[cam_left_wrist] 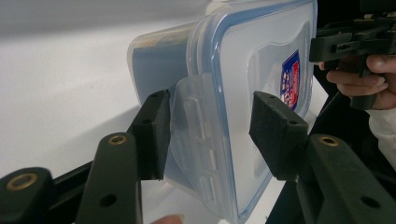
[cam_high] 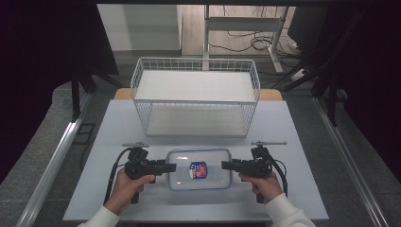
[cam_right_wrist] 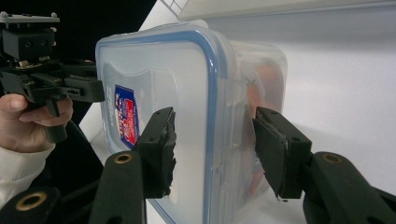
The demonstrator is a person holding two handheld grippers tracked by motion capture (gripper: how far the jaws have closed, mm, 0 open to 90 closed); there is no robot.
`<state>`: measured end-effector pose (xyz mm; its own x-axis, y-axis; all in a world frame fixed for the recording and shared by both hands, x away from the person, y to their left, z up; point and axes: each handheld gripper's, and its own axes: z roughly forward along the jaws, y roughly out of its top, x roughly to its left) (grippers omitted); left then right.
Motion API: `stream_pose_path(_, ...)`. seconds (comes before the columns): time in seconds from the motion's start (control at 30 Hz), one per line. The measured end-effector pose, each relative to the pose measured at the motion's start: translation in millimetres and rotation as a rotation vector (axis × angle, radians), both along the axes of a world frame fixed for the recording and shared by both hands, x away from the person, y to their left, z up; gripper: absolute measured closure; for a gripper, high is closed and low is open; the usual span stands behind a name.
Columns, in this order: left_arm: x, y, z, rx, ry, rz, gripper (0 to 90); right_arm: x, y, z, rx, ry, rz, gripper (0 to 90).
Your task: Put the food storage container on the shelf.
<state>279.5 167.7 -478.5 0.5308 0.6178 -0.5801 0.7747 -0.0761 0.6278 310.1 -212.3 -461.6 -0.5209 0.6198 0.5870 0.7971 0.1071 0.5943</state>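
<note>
Pale table (cam_high: 118,127), wire basket (cam_high: 196,94) standing at far half. Clear lidded container (cam_high: 199,169) with blue seal lies flat on near half, red-blue label on lid. Left gripper (cam_high: 171,167) at container's left end, jaws apart, straddling side latch (cam_left_wrist: 196,135), not clamped. Right gripper (cam_high: 226,165) at right end, jaws likewise apart around edge

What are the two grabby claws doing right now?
Left gripper: open, jaws either side of the clear plastic blue-rimmed container's end latch.
Right gripper: open, jaws astride its other end.
</note>
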Motion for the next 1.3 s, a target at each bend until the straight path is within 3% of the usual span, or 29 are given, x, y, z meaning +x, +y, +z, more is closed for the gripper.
stream_pose_path(0.2, 9.8, 1.6, -0.6, -0.004, -0.005, 0.004, 49.1, 8.3, 1.7, 1.8, -0.001, -0.017, -0.002, 49.2)
stream_pose_path(0.37, 39.0, 5.9, -5.1, 0.001, 0.004, -0.017, 49.2, 29.8, 6.2, -1.0, -0.019, -0.025, 0.0, 49.2)
stream_pose_path(0.5, 53.9, 7.3, -4.4, 0.005, -0.001, -0.016, 49.3, 48.7, 7.6, -2.3, -0.012, -0.028, -0.007, 49.1)
stream_pose_path(0.53, 63.7, 9.1, -2.7, 0.004, -0.005, -0.014, 49.3, 53.4, 8.2, -2.2, -0.009, -0.032, -0.008, 49.2)
stream_pose_path(0.6, 67.2, 9.8, -1.9, 0.001, -0.005, -0.012, 49.4, 61.2, 9.7, -1.3, -0.003, -0.04, -0.013, 49.2)
stream_pose_path(0.83, 106.3, 22.4, -0.6, -0.014, -0.028, 0.0, 49.6, 93.8, 19.8, -2.6, 0.02, -0.058, -0.03, 49.2)
stream_pose_path(1.13, 126.9, 26.7, -3.2, -0.006, -0.049, 0.012, 49.5, 117.5, 25.5, -8.9, 0.037, -0.077, -0.049, 48.8)
stream_pose_path(1.3, 132.2, 24.9, -14.3, -0.015, -0.016, 0.027, 49.5, 124.5, 26.6, -20.4, 0.033, -0.058, -0.07, 47.8)
